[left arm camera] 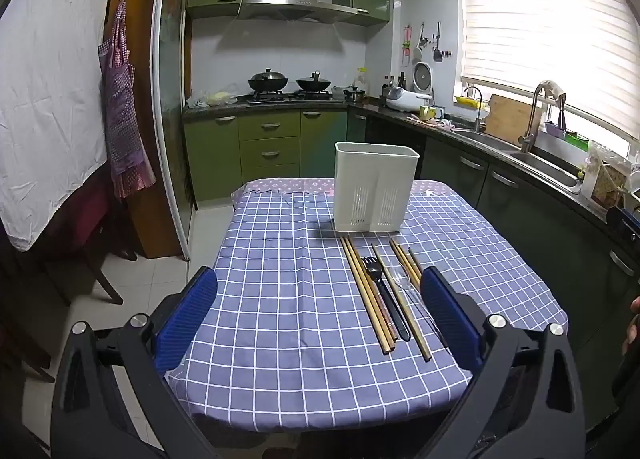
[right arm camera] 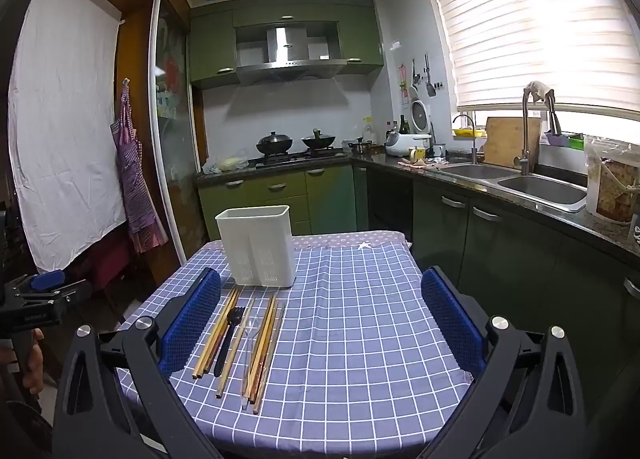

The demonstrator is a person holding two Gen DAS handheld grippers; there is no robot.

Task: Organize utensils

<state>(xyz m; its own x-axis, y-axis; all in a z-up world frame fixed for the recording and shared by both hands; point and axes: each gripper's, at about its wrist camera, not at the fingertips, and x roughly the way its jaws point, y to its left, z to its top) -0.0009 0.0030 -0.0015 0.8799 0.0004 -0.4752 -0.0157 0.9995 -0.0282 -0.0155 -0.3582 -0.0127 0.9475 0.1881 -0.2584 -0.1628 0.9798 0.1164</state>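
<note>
The white utensil holder stands upright on the checked tabletop; its inside is hidden. Chopsticks and a black fork lie before it. Both grippers hover with fingers wide, holding nothing.

green cabinets | steel hood | bright blinds | white sheet | tiled floor
</note>
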